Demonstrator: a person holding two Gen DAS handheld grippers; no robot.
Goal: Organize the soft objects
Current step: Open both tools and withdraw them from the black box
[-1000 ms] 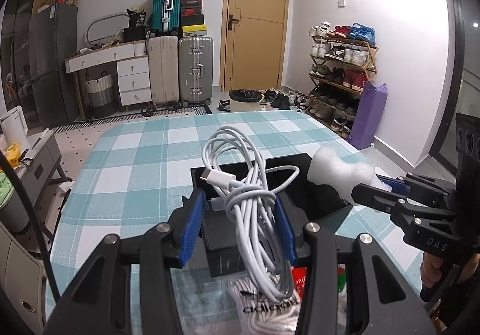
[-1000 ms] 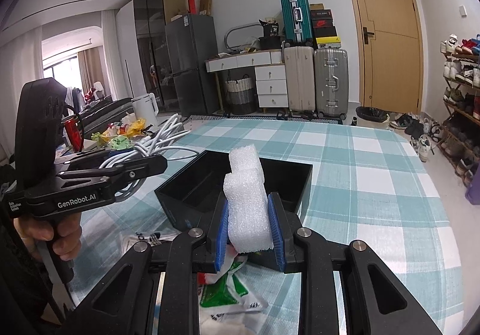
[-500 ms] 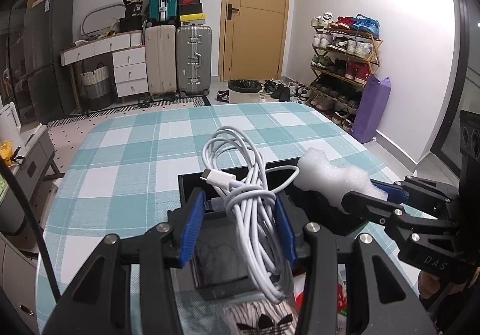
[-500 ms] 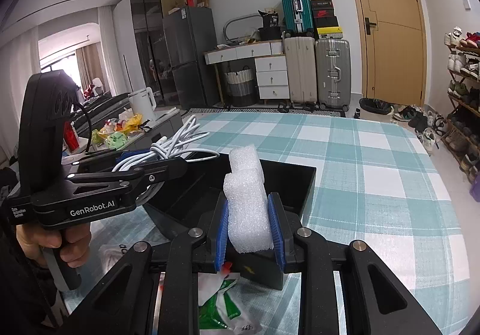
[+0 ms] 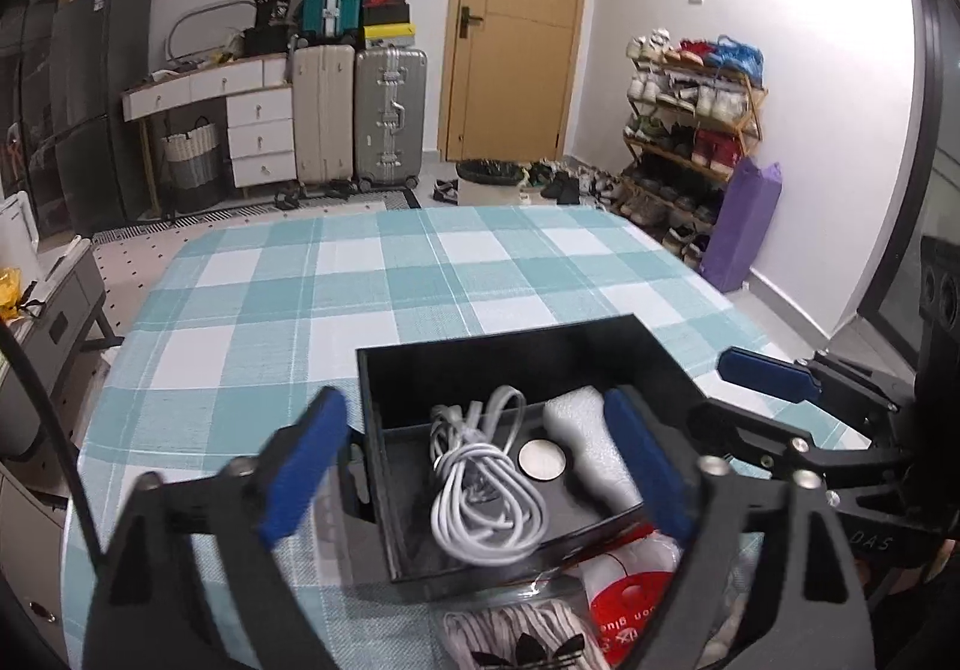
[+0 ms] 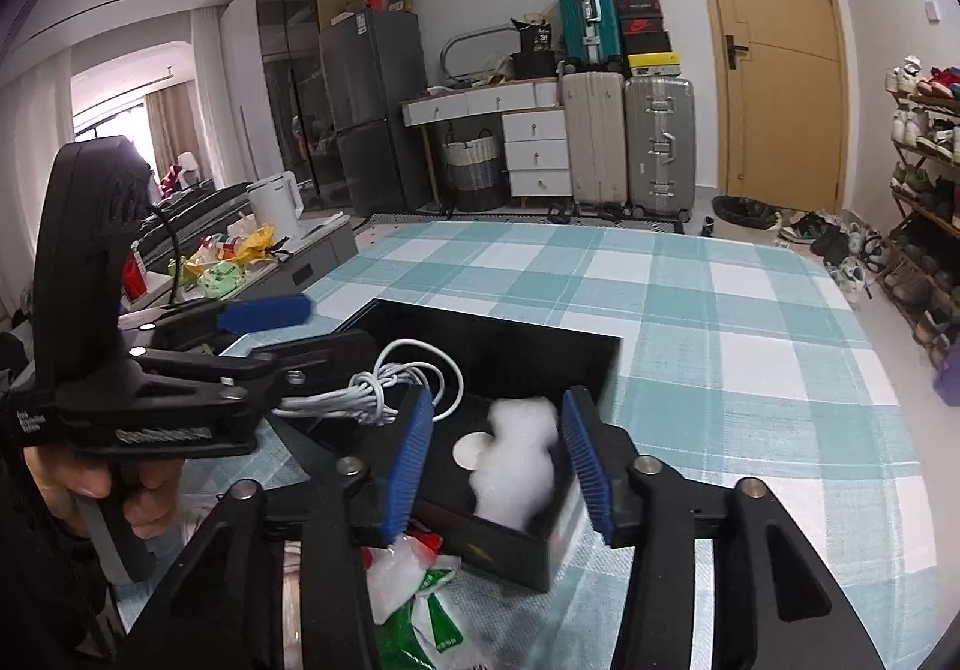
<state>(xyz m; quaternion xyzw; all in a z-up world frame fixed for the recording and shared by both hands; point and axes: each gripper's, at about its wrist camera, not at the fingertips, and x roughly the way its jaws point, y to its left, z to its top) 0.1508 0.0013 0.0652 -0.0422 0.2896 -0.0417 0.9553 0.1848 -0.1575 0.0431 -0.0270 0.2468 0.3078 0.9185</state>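
A coiled white charging cable (image 5: 483, 484) and a piece of white packing foam (image 5: 591, 448) lay side by side inside a black open-topped box (image 5: 510, 346) on a table covered with a teal-and-white checked cloth (image 5: 360, 280). A small round silver disc (image 5: 541, 459) sat on the box floor between them. The left gripper (image 5: 474, 466) hovered over the box with its blue-padded jaws spread wide and nothing between them. The right gripper (image 6: 495, 460) was likewise parted above the foam (image 6: 516, 466), empty; whether its pads brushed the foam could not be told from the blurred frame. At the near edge of the box lay a striped Adidas-branded fabric item (image 5: 516, 640) and a red-and-white plastic packet (image 5: 630, 598), with a green-and-white bag (image 6: 432, 610) beside them. Suitcases (image 5: 360, 112) stood against the far wall.
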